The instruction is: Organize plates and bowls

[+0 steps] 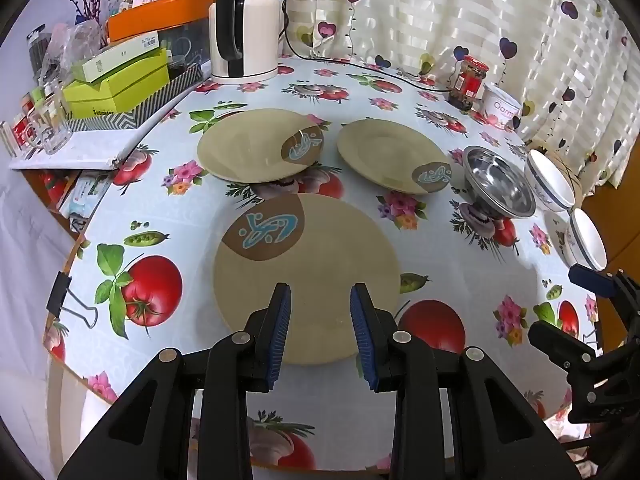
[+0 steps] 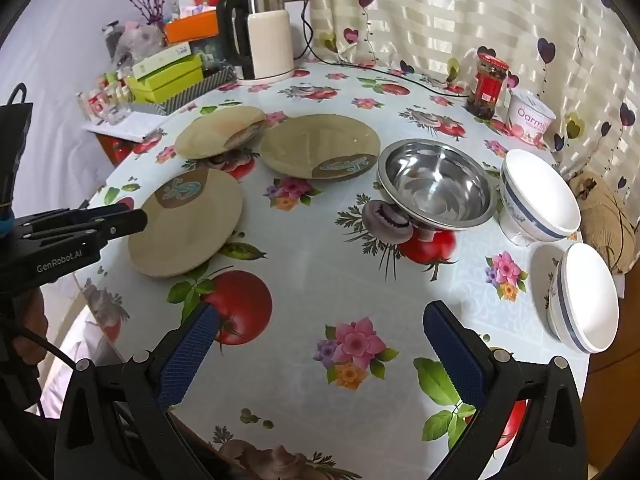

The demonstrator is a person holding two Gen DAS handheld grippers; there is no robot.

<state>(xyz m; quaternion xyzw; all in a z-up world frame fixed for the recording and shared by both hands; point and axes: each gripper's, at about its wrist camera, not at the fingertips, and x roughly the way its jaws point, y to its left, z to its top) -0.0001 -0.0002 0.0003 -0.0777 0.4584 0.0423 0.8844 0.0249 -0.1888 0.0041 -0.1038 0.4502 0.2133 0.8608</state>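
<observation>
Three beige plates with brown-and-blue patches lie on the table: a near plate [image 1: 308, 276] [image 2: 188, 224], a far left plate [image 1: 256, 148] [image 2: 218, 132] and a far right plate [image 1: 390, 156] [image 2: 320, 144]. A steel bowl [image 1: 500, 184] [image 2: 438, 184] and two white blue-rimmed bowls [image 2: 538, 196] [image 2: 586, 296] sit at the right, tilted. My left gripper [image 1: 320, 300] is open and empty, its blue pads over the near plate's front edge. My right gripper [image 2: 320, 320] is open and empty above bare tablecloth.
A round table [image 2: 304, 264] has a fruit-print cloth. A kettle [image 1: 244, 24] with a cord, a sauce jar [image 2: 488, 86] and a yoghurt tub [image 2: 530, 118] stand at the back. Boxes and glasses crowd a shelf [image 1: 104, 80] at the left. A curtain hangs behind.
</observation>
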